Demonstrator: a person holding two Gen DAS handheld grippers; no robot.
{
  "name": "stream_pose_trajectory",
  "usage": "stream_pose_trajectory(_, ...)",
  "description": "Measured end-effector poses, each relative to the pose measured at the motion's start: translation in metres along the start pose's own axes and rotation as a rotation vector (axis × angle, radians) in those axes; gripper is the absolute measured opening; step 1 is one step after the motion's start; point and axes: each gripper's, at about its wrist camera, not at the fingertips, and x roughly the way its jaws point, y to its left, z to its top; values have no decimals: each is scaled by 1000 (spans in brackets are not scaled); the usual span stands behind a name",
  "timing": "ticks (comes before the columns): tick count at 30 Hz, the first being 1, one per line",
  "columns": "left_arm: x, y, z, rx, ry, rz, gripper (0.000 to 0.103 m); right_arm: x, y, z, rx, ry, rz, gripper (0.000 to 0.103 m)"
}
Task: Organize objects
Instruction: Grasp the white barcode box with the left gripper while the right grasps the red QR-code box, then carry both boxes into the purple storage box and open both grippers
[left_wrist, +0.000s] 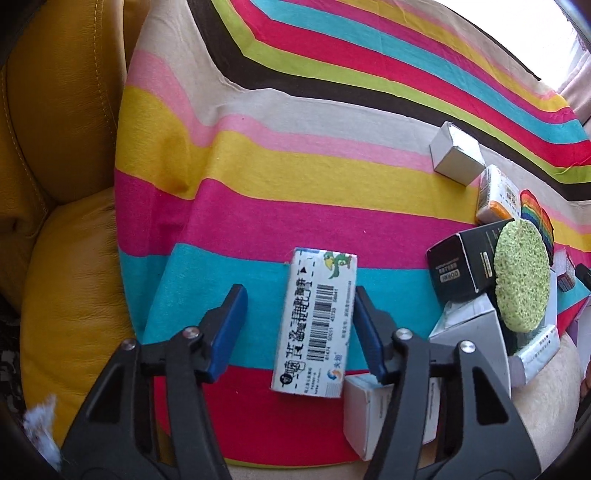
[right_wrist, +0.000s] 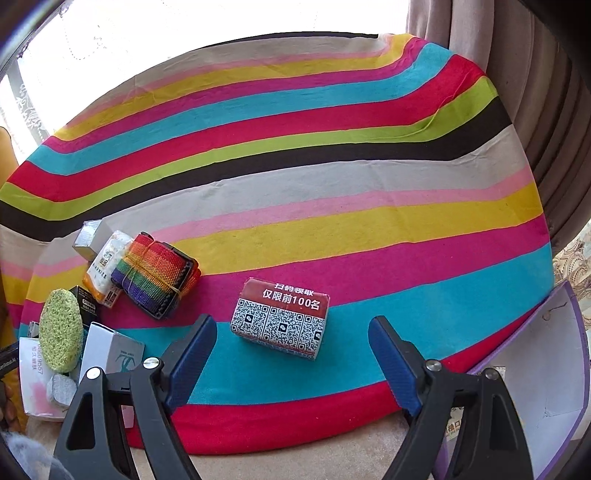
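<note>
In the left wrist view a white barcode box with a green bird lies flat on the striped cloth. My left gripper is open, its fingers either side of the box's near half, the right pad close to its edge. In the right wrist view a red and white QR-code box lies on the cloth, just beyond my open, empty right gripper.
A pile sits between the views: green sponge, black box, rainbow strap roll, white packet, silver box, white boxes. Yellow sofa left. Purple-edged board and curtain right.
</note>
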Motion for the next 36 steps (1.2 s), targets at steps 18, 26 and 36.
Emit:
stream_pose_trajectory(18, -60, 7, -27, -73, -211, 62, 37, 29, 8, -1, -29, 45, -67, 62)
stream_pose_trajectory(26, -95, -9, -57, -116, -307, 100, 37, -4, 31, -25, -140, -51, 23, 61)
stream_pose_trajectory(36, -117, -66, -95, -28, -323, 71, 37, -47, 30, -61, -125, -109, 211, 61)
